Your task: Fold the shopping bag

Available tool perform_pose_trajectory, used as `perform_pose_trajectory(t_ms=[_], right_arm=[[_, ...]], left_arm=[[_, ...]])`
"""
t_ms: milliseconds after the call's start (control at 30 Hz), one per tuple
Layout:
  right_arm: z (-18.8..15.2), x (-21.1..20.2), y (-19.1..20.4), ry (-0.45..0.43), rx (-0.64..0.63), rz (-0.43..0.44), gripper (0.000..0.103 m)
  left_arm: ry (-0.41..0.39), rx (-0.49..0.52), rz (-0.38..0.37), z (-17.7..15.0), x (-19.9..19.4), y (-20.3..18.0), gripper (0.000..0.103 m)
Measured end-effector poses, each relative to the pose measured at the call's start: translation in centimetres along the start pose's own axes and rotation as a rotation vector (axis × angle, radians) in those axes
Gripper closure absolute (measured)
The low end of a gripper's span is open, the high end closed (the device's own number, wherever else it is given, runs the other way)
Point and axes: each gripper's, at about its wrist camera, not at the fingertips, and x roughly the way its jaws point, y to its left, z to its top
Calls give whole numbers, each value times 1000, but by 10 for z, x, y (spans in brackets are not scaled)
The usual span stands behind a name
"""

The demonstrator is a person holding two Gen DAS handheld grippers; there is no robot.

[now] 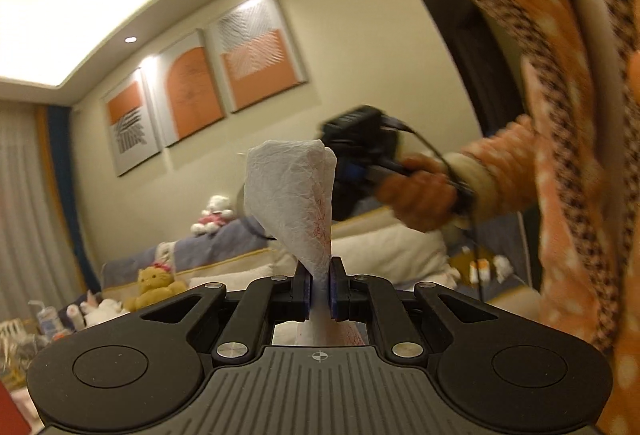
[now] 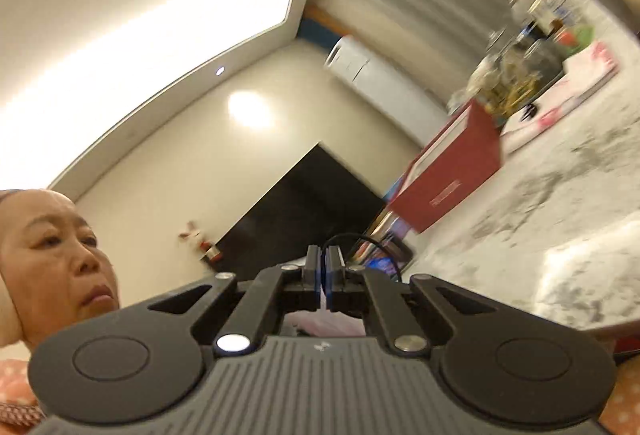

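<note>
Three orange-and-white wall panels (image 1: pixel 200 83) hang above a sofa (image 1: pixel 224 251) strewn with soft toys. Left gripper (image 1: pixel 319 289): jaws pinching the crumpled white shopping bag (image 1: pixel 292 195), which stands up from them. Right gripper (image 2: pixel 323 277): jaws pressed together, held in the person's hand (image 1: pixel 420 191); whether they trap any bag cannot be told.

A grey-veined marble table (image 2: pixel 568 195) carried a red box (image 2: pixel 452 171) at its near edge. Beyond the box stood blurred jars (image 2: pixel 516 75), with a pink-and-white packet (image 2: pixel 576 83) beside them.
</note>
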Motion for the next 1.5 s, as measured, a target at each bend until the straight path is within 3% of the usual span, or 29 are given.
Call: perform_pose_trajectory(t_ms=[167,367,467,600,700,767,867,1000,1100,1167,1200,1267,1333,1400,1467,1500], right_arm=[[4,25,-19,116,36,116,101],[-10,46,9,330,-34,218,101],[-12,50,21,421,-54,220,101],[-13,59,40,521,-131,113,101],[-11,70,59,545,-271,-20,100],[-4,76,72,491,-392,-152,100],[18,82,71,358,-430,-287,101],[43,94,39,246,-416,-396,101],[50,113,-9,261,-394,-484,100],[47,131,-41,308,-385,-542,92],[45,139,-55,321,-376,-563,80],[41,146,-72,318,-352,-507,60],[40,140,-76,251,-292,-345,44],[40,124,-74,178,-206,-121,0],[32,111,-67,147,-171,95,0],[27,108,-62,144,-170,159,0]], left_arm=[[34,33,-63,12,-5,-1,96],[70,0,-107,12,-3,6,96],[117,-27,-94,8,3,6,96],[140,-93,-80,3,5,9,96],[176,-163,-8,-5,6,14,95],[167,-248,27,-9,4,27,96],[147,-327,106,-14,-7,42,96],[149,-388,218,-29,-31,49,96],[121,-468,273,-39,-47,56,96],[72,-539,270,-43,-57,61,96],[45,-578,260,-46,-63,63,95],[-6,-656,233,-54,-73,68,95],[-72,-738,197,-63,-81,76,95],[-139,-808,160,-73,-87,83,95],[-188,-842,124,-78,-87,88,96],[-195,-843,108,-79,-83,90,96]])
